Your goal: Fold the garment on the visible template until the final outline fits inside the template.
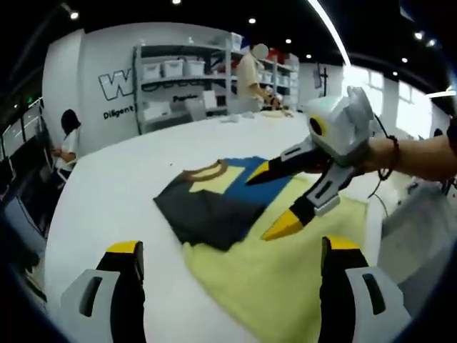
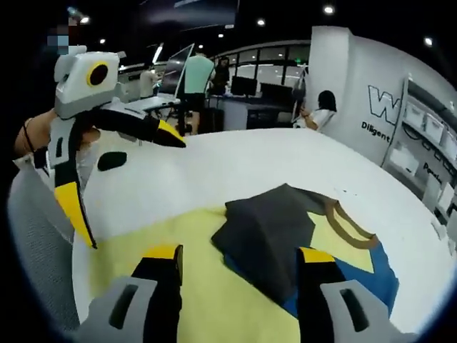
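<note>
The garment [image 1: 214,204], a dark grey, blue and yellow top with a brown collar, lay partly folded on the pale yellow template [image 1: 285,279] spread over the white worktop [image 1: 121,186]. A grey sleeve was turned in across the body, toward 9 o'clock in the left gripper view. The left gripper [image 1: 232,264] and right gripper [image 2: 239,268] both hung above the cloth, jaws parted and holding nothing. Judged from this, folding was under way; further folds seemed needed.
</note>
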`<state>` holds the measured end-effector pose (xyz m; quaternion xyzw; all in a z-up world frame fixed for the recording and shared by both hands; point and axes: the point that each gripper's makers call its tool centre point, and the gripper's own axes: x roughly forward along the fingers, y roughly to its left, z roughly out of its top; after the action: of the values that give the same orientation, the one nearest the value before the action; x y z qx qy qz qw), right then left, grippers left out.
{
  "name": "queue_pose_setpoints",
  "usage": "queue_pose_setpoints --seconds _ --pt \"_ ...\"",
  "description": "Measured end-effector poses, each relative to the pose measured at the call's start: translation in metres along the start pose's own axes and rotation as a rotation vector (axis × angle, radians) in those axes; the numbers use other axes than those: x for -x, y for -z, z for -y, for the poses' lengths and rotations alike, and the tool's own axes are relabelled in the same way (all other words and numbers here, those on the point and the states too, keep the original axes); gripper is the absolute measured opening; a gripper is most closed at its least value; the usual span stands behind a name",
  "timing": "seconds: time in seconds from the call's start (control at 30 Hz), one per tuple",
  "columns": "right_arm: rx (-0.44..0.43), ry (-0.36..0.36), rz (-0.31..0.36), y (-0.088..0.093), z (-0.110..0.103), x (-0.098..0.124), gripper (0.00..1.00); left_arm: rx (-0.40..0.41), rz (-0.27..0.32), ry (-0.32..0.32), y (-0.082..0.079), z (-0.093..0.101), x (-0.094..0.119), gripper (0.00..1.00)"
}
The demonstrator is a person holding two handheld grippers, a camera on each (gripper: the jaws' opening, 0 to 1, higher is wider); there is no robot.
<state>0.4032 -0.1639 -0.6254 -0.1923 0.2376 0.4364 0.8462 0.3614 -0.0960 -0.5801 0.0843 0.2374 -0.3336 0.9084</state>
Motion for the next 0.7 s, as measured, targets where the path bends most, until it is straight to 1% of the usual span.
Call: queue_pose_setpoints --seconds 0.03,0.1,0.17,0.2,0.23,0.33,0.37,0.4,0.43,0.5,0.6,0.7 --pt "0.006 -0.005 -0.005 0.001 -0.001 -0.002 0.60 -0.003 0.001 -0.001 0.000 0.000 0.000 0.99" --pt "0.004 -0.019 0.013 0.000 -0.003 -0.008 0.58 -0.009 -0.008 -0.006 0.003 -0.001 0.002 0.99" --pt "0.013 -0.022 0.006 0.000 -0.004 -0.014 0.57 -0.008 -0.009 -0.004 0.004 -0.001 0.004 0.98" --pt "0.075 -0.012 -0.016 0.002 -0.002 -0.017 0.56 -0.004 -0.007 -0.003 0.005 0.000 0.005 0.98" --pt "0.100 -0.012 -0.021 0.003 -0.003 -0.019 0.54 0.000 -0.005 -0.004 0.006 0.001 0.006 0.98" --pt "0.080 -0.037 -0.003 0.000 -0.010 -0.027 0.51 -0.009 -0.015 -0.014 0.010 0.001 0.007 0.99" --pt "0.090 -0.035 0.000 -0.001 -0.010 -0.030 0.50 -0.014 -0.017 -0.018 0.011 0.000 0.008 0.99" --pt "0.132 -0.035 -0.006 -0.001 -0.009 -0.033 0.48 -0.019 -0.016 -0.024 0.011 0.000 0.009 0.99" --pt "0.149 -0.033 -0.012 -0.001 -0.010 -0.035 0.46 -0.021 -0.015 -0.024 0.011 0.000 0.009 0.99" --pt "0.154 -0.041 -0.019 -0.001 -0.011 -0.040 0.41 -0.018 -0.019 -0.029 0.012 0.000 0.010 0.98" --pt "0.152 -0.049 -0.028 -0.001 -0.013 -0.045 0.40 -0.018 -0.025 -0.028 0.015 0.001 0.011 0.98" --pt "0.180 -0.059 -0.046 0.002 -0.016 -0.051 0.36 -0.009 -0.025 -0.023 0.018 0.003 0.012 0.97"
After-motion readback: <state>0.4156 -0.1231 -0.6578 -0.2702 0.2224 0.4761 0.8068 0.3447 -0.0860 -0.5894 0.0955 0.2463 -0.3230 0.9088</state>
